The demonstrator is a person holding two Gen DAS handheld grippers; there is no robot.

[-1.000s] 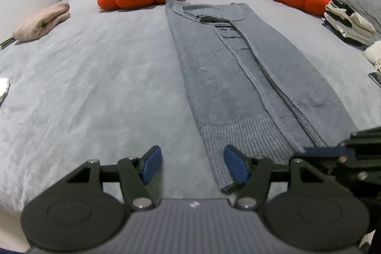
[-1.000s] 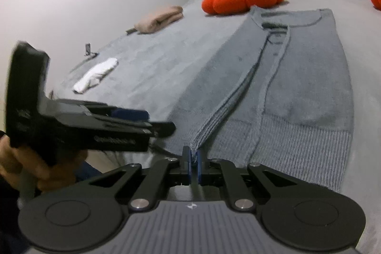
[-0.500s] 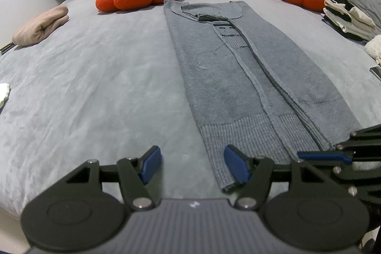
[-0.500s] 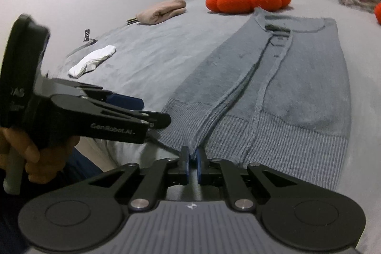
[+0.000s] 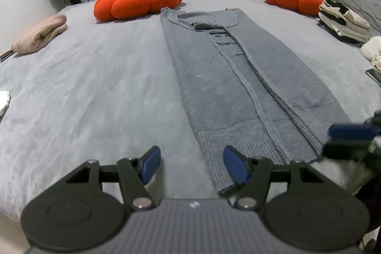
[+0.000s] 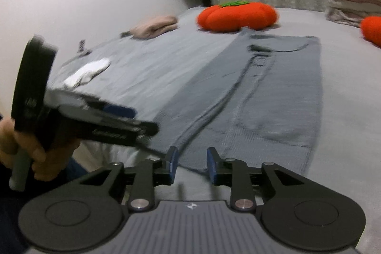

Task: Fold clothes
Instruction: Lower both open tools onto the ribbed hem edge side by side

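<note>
Lying lengthwise, grey sweater (image 5: 240,87) — collar far, hem near, both grippers' jaws apart, empty.

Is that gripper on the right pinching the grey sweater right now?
No. The right gripper has just been opening, and the grey sweater's hem lies free beyond its blue pads.

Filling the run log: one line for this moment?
stage: sleeves folded in | sweater: flat on bed | left tongs: open, empty | right tongs: just opening, hem released

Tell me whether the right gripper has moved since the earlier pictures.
Yes. The right gripper has just opened, releasing the grey sweater, and pulled back from the sweater's hem, which now lies flat on the bed beyond its fingertips.
</note>
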